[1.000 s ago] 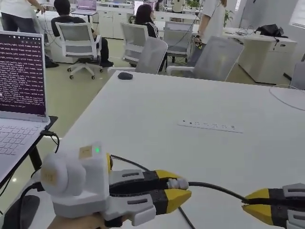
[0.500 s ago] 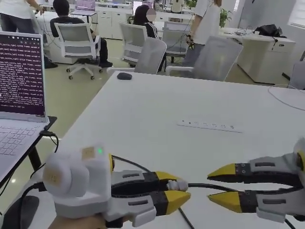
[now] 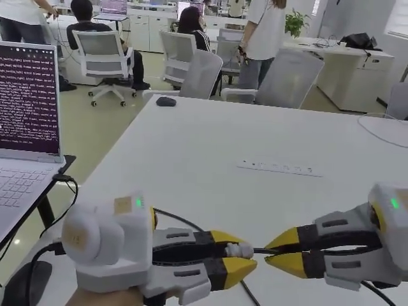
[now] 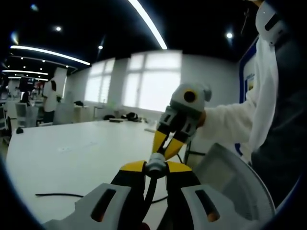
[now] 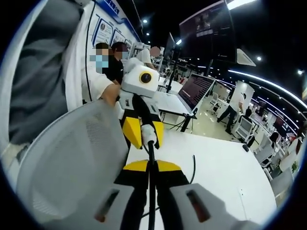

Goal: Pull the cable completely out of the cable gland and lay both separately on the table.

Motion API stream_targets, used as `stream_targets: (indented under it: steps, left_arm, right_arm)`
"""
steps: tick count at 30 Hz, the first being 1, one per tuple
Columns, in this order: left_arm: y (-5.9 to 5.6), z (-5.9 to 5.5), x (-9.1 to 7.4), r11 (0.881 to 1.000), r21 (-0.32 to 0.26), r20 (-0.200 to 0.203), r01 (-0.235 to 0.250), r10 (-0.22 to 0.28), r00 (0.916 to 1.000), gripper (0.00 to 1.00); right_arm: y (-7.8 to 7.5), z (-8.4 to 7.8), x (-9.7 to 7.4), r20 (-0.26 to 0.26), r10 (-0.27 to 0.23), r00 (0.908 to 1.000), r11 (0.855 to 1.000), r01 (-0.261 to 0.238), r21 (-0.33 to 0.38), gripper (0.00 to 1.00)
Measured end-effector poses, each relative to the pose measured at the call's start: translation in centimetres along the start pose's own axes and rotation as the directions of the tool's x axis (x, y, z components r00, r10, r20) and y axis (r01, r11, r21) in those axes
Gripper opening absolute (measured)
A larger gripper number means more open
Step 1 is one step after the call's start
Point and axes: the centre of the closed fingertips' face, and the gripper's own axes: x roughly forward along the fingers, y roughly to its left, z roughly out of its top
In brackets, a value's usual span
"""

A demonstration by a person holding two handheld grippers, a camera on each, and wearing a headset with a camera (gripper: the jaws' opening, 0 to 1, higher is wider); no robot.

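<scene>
My left gripper reaches in from the lower left of the head view, shut on the small pale cable gland. A black cable runs through the gland and trails over the white table. My right gripper comes in from the right, tip to tip with the left, shut on the cable just beside the gland. In the right gripper view the cable runs between my own yellow jaws to the gland held by the left gripper. In the left gripper view the gland sits between my jaws, facing the right gripper.
An open laptop stands at the left beyond the table edge. A flat white strip lies mid-table and a dark mouse near the far edge. Office chairs and people stand behind. A loose cable end rests on the table.
My right gripper came in from the right, stood open half a second ago, and has now shut on the cable right beside the gland. The left gripper has held still.
</scene>
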Motion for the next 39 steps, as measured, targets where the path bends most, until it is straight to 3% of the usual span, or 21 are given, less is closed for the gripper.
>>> stream_targets:
  steps: [3, 7, 11, 23, 27, 29, 32, 34, 39]
  left_arm:
    - [-0.1, 0.0, 0.0, 1.0, -0.003, 0.001, 0.003, -0.003, 1.0, 0.17]
    - [0.3, 0.0, -0.3, 1.0, -0.006, 0.001, -0.011, 0.011, 0.9999, 0.17]
    - [0.9, 0.8, -0.8, 0.999, -0.03, 0.045, -0.029, 0.031, 0.9985, 0.16]
    - [1.8, 1.8, -1.4, 0.996, -0.035, 0.095, -0.077, 0.08, 0.9923, 0.16]
    - [2.1, 1.9, -1.4, 0.995, -0.024, 0.096, -0.094, 0.096, 0.9907, 0.16]
    - [1.8, 1.7, -1.1, 0.996, -0.01, 0.083, -0.085, 0.085, 0.9929, 0.16]
    - [1.2, 1.3, -0.7, 0.998, 0.002, 0.065, -0.061, 0.061, 0.996, 0.17]
    - [1.0, 1.2, -0.6, 0.999, 0.005, 0.057, -0.053, 0.053, 0.997, 0.17]
    - [1.0, 1.1, -0.6, 0.999, 0.001, 0.056, -0.05, 0.05, 0.9971, 0.17]
  right_arm:
    - [0.0, -0.1, -0.2, 0.035, 0.001, 0.9994, 1.0, -0.002, 0.024, 0.02]
    - [-0.4, -0.7, -0.6, 0.031, -0.018, 0.9994, 0.999, 0.016, 0.034, 0.02]
    - [-1.2, -1.0, -1.7, 0.052, -0.055, 0.9971, 0.996, 0.051, 0.074, 0.02]
    - [-1.8, -5.4, -5.0, -0.019, -0.145, 0.9892, 0.977, 0.146, 0.156, 0.02]
    - [-1.7, -6.3, -5.8, -0.021, -0.162, 0.9865, 0.969, 0.163, 0.184, 0.02]
    - [-1.6, -6.5, -5.8, -0.018, -0.163, 0.9865, 0.966, 0.163, 0.198, 0.02]
    - [-1.0, -7.6, -5.3, -0.078, -0.14, 0.987, 0.966, 0.154, 0.21, 0.03]
    - [-1.1, -8.0, -5.2, -0.097, -0.159, 0.9825, 0.962, 0.177, 0.209, 0.04]
    - [-1.0, -7.3, -5.0, -0.101, -0.155, 0.9828, 0.962, 0.173, 0.212, 0.14]
